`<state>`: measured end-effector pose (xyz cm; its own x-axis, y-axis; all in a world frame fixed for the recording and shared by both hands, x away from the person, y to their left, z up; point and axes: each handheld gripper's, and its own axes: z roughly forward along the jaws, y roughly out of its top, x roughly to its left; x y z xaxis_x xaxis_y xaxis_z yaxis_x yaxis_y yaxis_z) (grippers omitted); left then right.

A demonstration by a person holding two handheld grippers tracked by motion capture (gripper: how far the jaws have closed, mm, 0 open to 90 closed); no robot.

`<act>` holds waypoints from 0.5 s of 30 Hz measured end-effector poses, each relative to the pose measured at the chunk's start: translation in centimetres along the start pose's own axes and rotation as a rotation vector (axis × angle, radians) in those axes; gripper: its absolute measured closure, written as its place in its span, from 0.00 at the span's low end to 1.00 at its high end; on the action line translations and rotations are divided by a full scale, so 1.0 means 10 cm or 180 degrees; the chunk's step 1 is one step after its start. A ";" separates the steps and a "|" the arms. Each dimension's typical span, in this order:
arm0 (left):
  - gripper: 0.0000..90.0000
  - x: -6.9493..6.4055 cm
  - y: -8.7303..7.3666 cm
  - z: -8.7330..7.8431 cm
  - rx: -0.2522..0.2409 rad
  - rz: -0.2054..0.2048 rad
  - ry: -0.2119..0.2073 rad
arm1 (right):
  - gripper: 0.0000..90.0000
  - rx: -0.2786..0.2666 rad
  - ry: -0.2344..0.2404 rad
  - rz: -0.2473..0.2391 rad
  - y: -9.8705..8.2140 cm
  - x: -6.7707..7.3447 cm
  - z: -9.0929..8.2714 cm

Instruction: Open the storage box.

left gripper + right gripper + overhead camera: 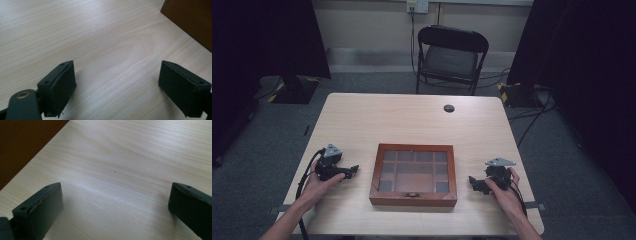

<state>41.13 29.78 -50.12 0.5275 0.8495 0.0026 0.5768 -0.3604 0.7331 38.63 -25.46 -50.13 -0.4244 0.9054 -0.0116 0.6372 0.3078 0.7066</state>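
Closed wooden box [413,174] lies at the table's [377,120] front centre, long axis left–right, between the left gripper [353,170] and right gripper [472,181]; both wide open, empty, about equally near.

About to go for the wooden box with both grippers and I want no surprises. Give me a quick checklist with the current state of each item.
1. Left gripper jaws open, nothing between them: ok.
2. Right gripper jaws open, nothing between them: ok.
3. Wooden box lid down, clasp at the near edge: ok.
4. Box sits flat between the two grippers, touched by neither: ok.
5. Table bare between each gripper and the box: ok.
6. Whether the clasp is latched: cannot tell.
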 end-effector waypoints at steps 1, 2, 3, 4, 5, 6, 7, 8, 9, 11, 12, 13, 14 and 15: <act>0.17 0.00 0.00 -0.01 0.0011 0.0013 0.0009 | 0.00 -0.0001 -0.0001 -0.0002 0.00 0.00 0.00; 0.18 0.00 0.00 -0.01 0.0011 0.0013 0.0009 | 0.00 -0.0001 -0.0001 -0.0002 0.00 0.00 0.00; 0.20 0.00 0.02 -0.02 0.0019 -0.0080 -0.0015 | 0.00 0.0000 0.0000 -0.0001 0.00 0.00 0.00; 0.20 0.00 0.02 -0.02 0.0042 -0.0096 -0.0035 | 0.00 0.0003 0.0001 0.0003 0.00 0.00 0.00; 0.21 0.01 0.04 -0.03 0.0102 -0.0044 -0.0037 | 0.00 -0.0001 0.0000 -0.0001 0.00 0.00 0.00; 0.21 0.01 0.04 -0.03 0.0102 -0.0044 -0.0037 | 0.00 -0.0001 0.0000 -0.0001 0.00 0.00 0.00; 0.21 0.00 0.05 -0.03 0.0125 -0.0065 -0.0060 | 0.00 -0.0002 0.0000 -0.0002 0.00 0.00 0.00; 0.22 0.00 0.05 -0.03 0.0125 -0.0065 -0.0060 | 0.00 0.0000 0.0000 0.0000 0.00 0.00 0.00; 0.22 0.00 0.06 -0.03 0.0130 -0.0101 -0.0092 | 0.00 0.0000 0.0000 0.0000 0.00 0.00 0.00; 0.23 0.00 0.09 -0.06 0.0123 -0.0121 -0.0146 | 0.00 -0.0002 0.0000 -0.0002 0.00 0.00 0.00; 0.24 -0.01 0.12 -0.10 0.0076 -0.0095 -0.0162 | 0.00 -0.0002 0.0000 -0.0002 0.00 0.00 0.00; 0.25 -0.01 0.12 -0.10 0.0076 -0.0095 -0.0162 | 0.00 -0.0002 0.0000 -0.0002 0.00 0.00 0.00; 0.25 -0.02 0.16 -0.14 0.0014 -0.0191 -0.0261 | 0.00 -0.0002 0.0000 -0.0002 0.00 0.00 0.00; 0.25 -0.03 0.17 -0.15 -0.0013 -0.0244 -0.0298 | 0.00 -0.0002 0.0000 -0.0002 0.00 0.00 0.00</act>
<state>41.04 29.49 -47.85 0.5381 0.8347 -0.1169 0.6151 -0.2940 0.7315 38.64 -25.46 -50.13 -0.4249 0.9052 -0.0120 0.6365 0.3082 0.7071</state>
